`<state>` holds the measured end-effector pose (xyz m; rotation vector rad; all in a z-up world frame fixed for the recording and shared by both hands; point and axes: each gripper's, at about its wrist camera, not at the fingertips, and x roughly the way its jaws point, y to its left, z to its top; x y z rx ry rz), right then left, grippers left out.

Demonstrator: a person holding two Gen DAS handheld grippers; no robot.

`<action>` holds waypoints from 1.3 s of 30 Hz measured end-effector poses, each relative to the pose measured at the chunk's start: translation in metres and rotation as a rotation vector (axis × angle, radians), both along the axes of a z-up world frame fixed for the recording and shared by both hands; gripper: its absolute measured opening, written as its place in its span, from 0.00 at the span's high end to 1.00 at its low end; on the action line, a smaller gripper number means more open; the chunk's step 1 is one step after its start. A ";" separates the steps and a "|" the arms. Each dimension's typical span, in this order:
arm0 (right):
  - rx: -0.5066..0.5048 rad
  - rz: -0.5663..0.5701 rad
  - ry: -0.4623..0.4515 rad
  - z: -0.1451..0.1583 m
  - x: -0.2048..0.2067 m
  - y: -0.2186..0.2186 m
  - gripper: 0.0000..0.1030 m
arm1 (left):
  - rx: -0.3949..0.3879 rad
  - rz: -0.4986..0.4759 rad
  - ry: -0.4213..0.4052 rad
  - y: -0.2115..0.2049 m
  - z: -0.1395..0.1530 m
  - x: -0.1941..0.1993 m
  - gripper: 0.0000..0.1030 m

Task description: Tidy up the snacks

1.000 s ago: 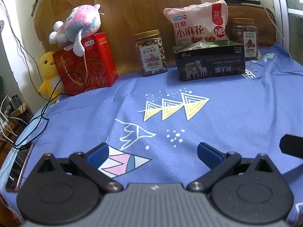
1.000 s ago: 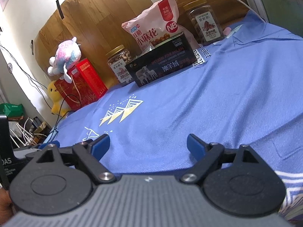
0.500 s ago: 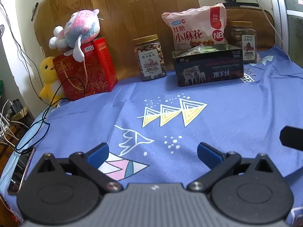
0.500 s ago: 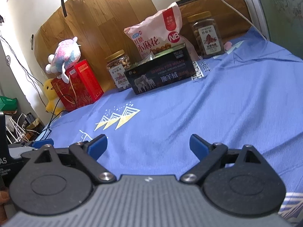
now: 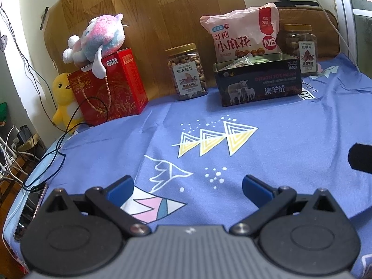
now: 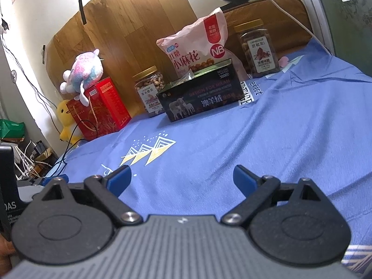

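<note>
Both claws hang wide open over the blue cloth (image 5: 290, 125), left gripper (image 5: 187, 187) and right gripper (image 6: 181, 177) empty. Far back sits the dark tin (image 5: 258, 81), snacks inside, a pink bag (image 5: 241, 37) behind it and 2 jars, one (image 5: 187, 72) left, one (image 5: 301, 46) right.
</note>
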<state>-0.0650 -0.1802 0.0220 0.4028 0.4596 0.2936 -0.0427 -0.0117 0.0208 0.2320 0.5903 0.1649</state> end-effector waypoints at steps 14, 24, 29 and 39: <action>0.007 -0.001 0.003 -0.001 0.000 0.000 0.06 | 0.023 -0.003 0.009 -0.003 -0.003 0.000 0.00; 0.009 -0.003 0.006 -0.002 -0.001 0.000 0.06 | 0.031 -0.014 0.016 -0.005 -0.004 0.000 0.00; 0.009 -0.002 0.006 -0.002 0.000 -0.001 0.06 | 0.037 -0.019 0.018 -0.005 -0.005 -0.001 0.00; 0.010 -0.001 0.006 -0.002 -0.001 -0.001 0.06 | 0.047 -0.027 0.022 -0.006 -0.007 -0.001 0.00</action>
